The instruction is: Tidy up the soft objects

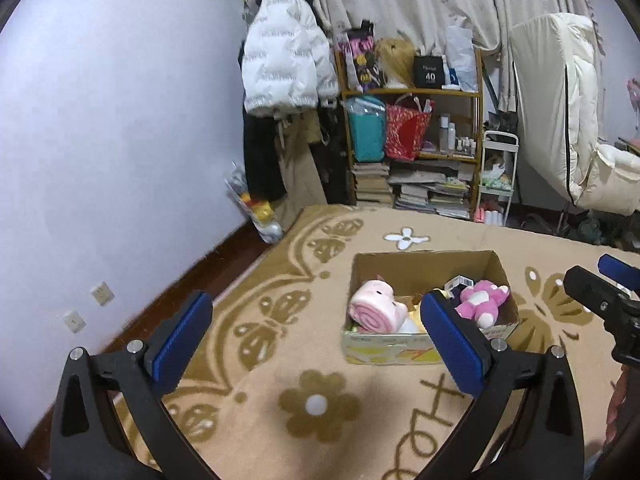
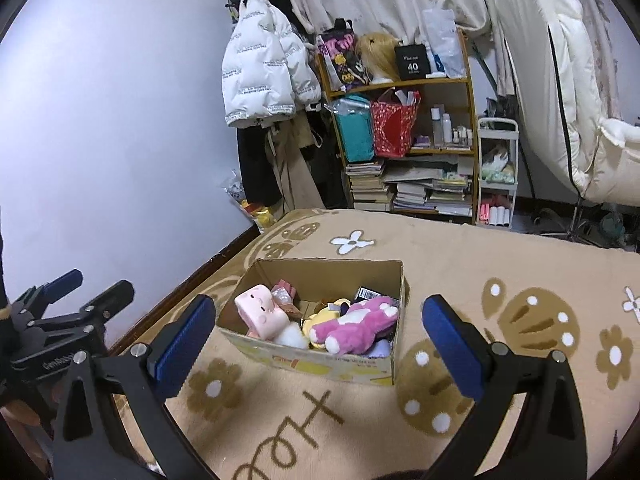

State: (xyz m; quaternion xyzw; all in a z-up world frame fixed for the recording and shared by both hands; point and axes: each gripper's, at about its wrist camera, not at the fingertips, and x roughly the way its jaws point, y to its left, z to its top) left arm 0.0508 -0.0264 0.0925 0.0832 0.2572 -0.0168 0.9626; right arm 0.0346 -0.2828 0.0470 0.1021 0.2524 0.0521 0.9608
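Observation:
An open cardboard box (image 1: 424, 264) (image 2: 320, 272) stands on a beige patterned blanket. Inside lie a pale pink rolled plush (image 1: 374, 308) (image 2: 262, 314), a magenta and white plush toy (image 1: 482, 300) (image 2: 356, 326), a yellow plush (image 2: 320, 316) and other soft items. My left gripper (image 1: 320, 340) is open, held above the blanket in front of the box, with nothing between its blue pads (image 1: 182, 344). My right gripper (image 2: 320, 344) is open too, also empty, short of the box. In the left wrist view, the right gripper (image 1: 608, 296) shows at the right edge.
The blanket (image 1: 320, 404) (image 2: 500, 256) covers a bed beside a lilac wall (image 1: 120, 140). Beyond the bed stand a wooden shelf (image 1: 412, 92) of bags and books, a hanging white puffer jacket (image 1: 280, 60), a small white cart (image 1: 498, 176) and a cream chair (image 1: 568, 120).

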